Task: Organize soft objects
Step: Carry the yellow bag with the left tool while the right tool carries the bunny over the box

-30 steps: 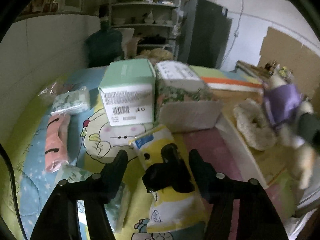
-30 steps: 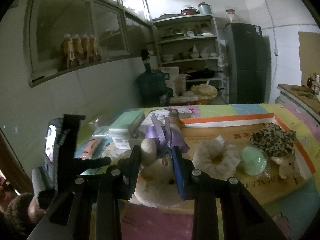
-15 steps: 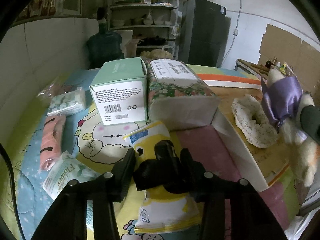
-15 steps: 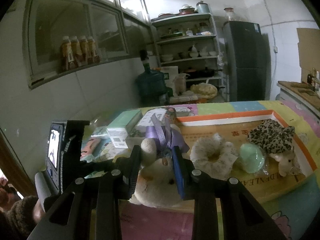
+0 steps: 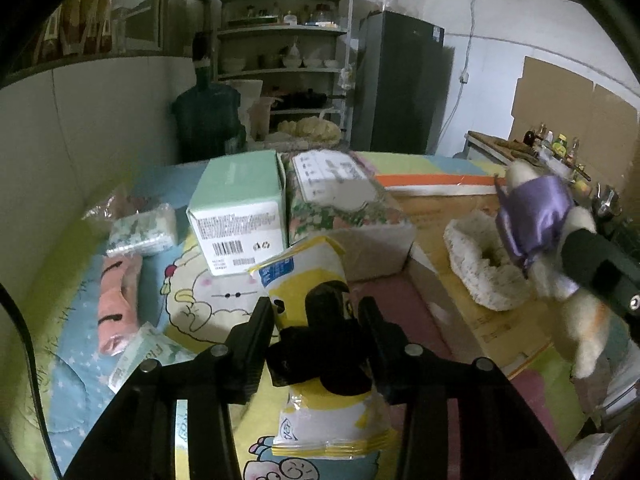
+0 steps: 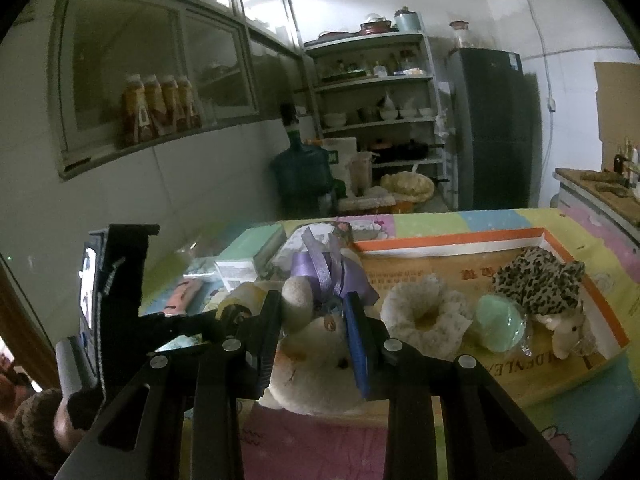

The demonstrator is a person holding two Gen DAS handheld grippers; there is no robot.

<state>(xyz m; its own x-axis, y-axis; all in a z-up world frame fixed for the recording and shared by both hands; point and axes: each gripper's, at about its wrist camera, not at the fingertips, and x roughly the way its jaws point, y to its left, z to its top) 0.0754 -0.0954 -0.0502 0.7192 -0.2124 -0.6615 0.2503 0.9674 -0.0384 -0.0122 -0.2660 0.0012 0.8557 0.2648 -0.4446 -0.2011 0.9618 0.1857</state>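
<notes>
Left gripper (image 5: 316, 316) has its jaws clamped on the yellow packet (image 5: 320, 364), pads squeezing its waist where the black cartoon print sits, and the packet's far end is tipped up off the cartoon blanket (image 5: 192, 304). So this is the pick, grip just made, with the lift looking barely begun.

Over on the other side, the right gripper (image 6: 310, 316) is closed on the cream plush toy (image 6: 312, 360), purple ribbon poking up between the pads, held above the near edge of the cardboard tray (image 6: 452, 238).

Outward now: at twelve o'clock from the packet stands the mint box (image 5: 240, 216), the floral tissue pack (image 5: 340, 200) at one o'clock. The tray sits at two o'clock, fluffy ring (image 6: 424, 316), green ball (image 6: 498, 328) and leopard hedgehog (image 6: 540, 280) already inside.

Next call, I'd say: lift the packet clear and carry it toward its group without crushing it.
</notes>
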